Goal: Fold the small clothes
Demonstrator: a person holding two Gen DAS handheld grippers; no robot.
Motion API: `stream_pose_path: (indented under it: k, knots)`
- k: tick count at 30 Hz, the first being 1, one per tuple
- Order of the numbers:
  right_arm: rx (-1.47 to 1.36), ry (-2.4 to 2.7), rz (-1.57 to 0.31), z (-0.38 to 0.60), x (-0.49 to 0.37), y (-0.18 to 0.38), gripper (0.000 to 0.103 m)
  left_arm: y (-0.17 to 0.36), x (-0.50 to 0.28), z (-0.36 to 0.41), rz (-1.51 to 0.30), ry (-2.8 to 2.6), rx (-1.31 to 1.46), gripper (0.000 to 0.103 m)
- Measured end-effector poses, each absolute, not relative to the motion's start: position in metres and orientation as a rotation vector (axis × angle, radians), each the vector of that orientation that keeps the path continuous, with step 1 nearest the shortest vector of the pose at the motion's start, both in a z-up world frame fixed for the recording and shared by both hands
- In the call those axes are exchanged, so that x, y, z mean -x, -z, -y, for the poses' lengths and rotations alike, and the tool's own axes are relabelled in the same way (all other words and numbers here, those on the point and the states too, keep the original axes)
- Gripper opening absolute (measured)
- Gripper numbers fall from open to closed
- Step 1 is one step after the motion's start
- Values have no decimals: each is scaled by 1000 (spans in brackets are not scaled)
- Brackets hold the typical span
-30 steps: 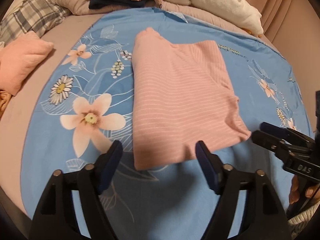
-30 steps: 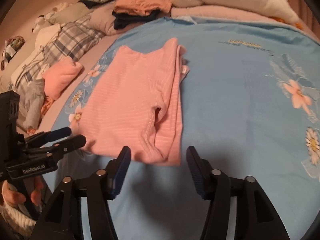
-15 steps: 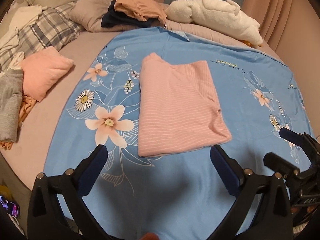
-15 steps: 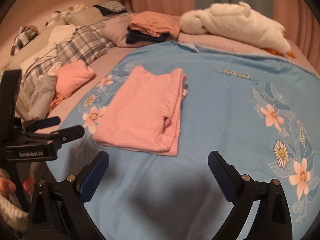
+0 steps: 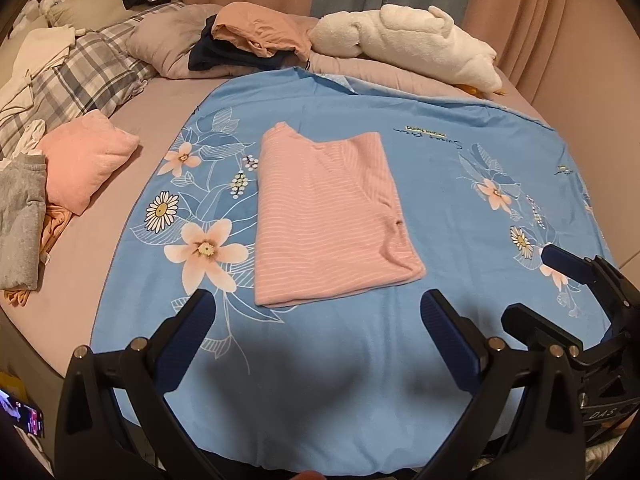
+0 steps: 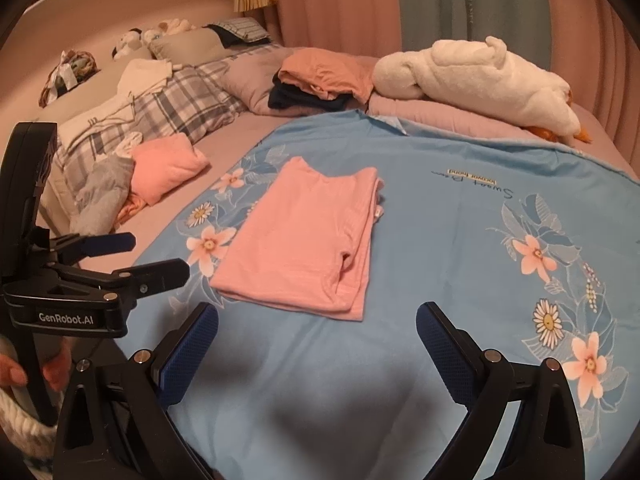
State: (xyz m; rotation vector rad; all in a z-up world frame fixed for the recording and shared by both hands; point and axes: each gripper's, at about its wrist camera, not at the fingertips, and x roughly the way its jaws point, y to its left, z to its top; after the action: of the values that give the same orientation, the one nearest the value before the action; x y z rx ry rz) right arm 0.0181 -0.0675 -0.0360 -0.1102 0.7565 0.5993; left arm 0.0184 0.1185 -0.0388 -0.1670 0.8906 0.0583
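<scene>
This is a home bedroom: a bed (image 6: 248, 128) spread with a blue floral sheet (image 6: 460, 240), plaid pillows (image 6: 176, 108) toward its far left corner, floor-length curtains (image 6: 344, 4) behind, and what looks like a white plush toy (image 6: 480, 72) along the far edge.

1. One folded pink striped shirt (image 5: 328, 224), mid-blanket.
2. One blue floral blanket (image 5: 460, 184).
3. One white plush toy (image 5: 404, 36), at the blanket's far edge.
4. Two grippers: left gripper (image 5: 316, 320), right gripper (image 6: 316, 332), both spread wide.
</scene>
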Motion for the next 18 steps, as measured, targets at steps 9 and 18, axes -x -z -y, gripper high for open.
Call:
stream_pose_path:
  k: [9, 18]
  knots:
    - [110, -599, -739, 68, -11, 31, 99, 33, -10, -111, -875, -73, 135, 103]
    - [107, -598, -727, 70, -7, 27, 99, 24, -3, -107, -845, -81, 109, 103]
